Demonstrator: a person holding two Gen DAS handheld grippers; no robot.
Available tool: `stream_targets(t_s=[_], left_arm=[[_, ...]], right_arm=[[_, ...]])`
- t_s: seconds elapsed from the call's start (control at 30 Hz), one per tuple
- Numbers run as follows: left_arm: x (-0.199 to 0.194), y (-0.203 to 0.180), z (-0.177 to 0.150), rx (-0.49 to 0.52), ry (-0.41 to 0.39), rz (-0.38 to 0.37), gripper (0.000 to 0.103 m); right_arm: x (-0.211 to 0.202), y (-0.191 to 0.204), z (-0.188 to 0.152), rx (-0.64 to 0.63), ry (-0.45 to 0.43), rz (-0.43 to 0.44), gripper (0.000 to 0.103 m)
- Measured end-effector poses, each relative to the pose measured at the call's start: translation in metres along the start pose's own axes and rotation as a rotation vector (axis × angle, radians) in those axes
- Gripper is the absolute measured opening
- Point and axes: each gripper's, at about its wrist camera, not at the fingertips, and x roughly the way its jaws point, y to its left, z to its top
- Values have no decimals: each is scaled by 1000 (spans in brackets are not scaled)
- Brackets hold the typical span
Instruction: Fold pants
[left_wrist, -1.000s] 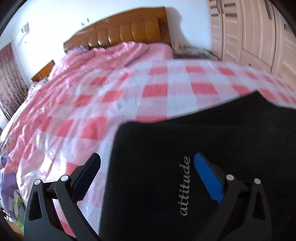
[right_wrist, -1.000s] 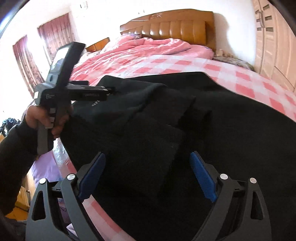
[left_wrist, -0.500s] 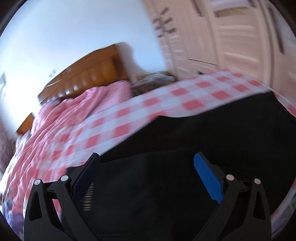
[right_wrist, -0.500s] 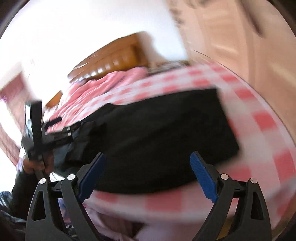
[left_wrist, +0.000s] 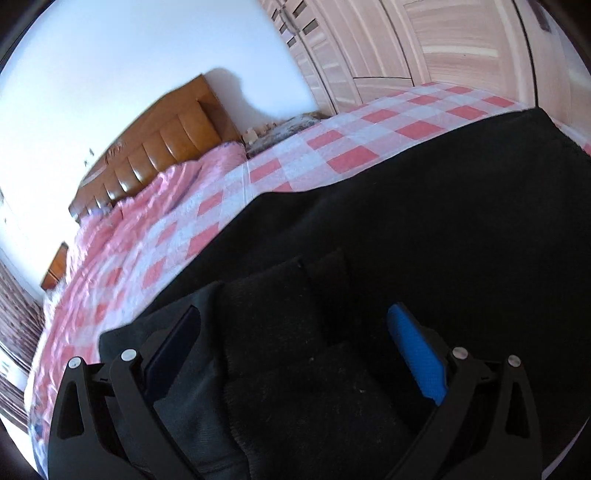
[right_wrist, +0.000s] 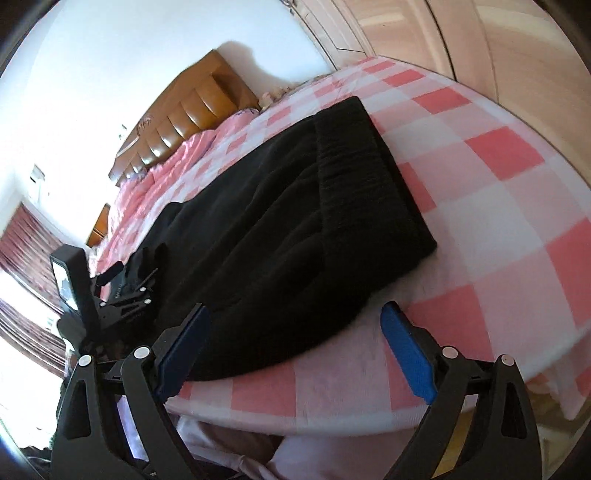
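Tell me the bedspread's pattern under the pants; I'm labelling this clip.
Pink-and-white checks on the bedspread, beneath the black pants; clearest in the right wrist view.

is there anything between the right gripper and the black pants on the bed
Nothing visible. The right gripper is open at the bed's near edge, with the black pants lying right ahead of its left finger. Only bare checked bedsheet lies around them.

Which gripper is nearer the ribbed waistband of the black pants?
Right. The right gripper hangs open off the bed's edge near the ribbed waistband; the left gripper is open over the pants' far end.
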Motion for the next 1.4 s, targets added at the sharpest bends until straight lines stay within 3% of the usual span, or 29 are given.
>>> stream_targets(t_s=[0.1,0.3,0.47,0.57,0.63,0.7,0.73,0.83,0.9,0.97,1.0,1.07,1.2,1.33,1.4], left_arm=[[5,11,1,-55,32,-58,101],[5,11,0,-63,34,-74,101],[6,15,-1,-78,44,-107,101],[7,18,-2,-81,51,-125,101],[7,19,-2,-83,55,-134,101],[7,19,-3,-85,57,-139,101],[8,19,-2,-86,58,-139,101],[8,19,-2,-86,58,-136,101],[8,19,-2,-86,59,-138,101],[9,19,-2,-87,63,-139,101],[9,19,-2,-87,66,-142,101],[9,20,-1,-86,74,-148,101],[9,21,9,-80,136,-169,101],[-8,23,57,-167,169,-401,101],[-19,2,96,-131,184,-505,101]], right_arm=[[6,5,3,14,28,20,93],[7,9,-5,77,94,91,94],[11,2,7,158,2,85,93],[14,9,6,157,-64,40,92],[14,17,1,100,-59,-13,85],[7,13,-4,100,-54,-57,65],[2,5,-5,135,-64,-58,65],[0,-10,2,177,-77,-25,67],[7,-3,7,155,-84,-22,83],[12,7,8,120,-87,-54,81],[13,10,7,113,-92,-52,66],[12,6,2,104,-119,-85,47],[3,-5,-5,124,-181,-24,37],[-7,27,-9,-48,-284,-114,34],[-8,44,-12,-138,-322,-166,34]])
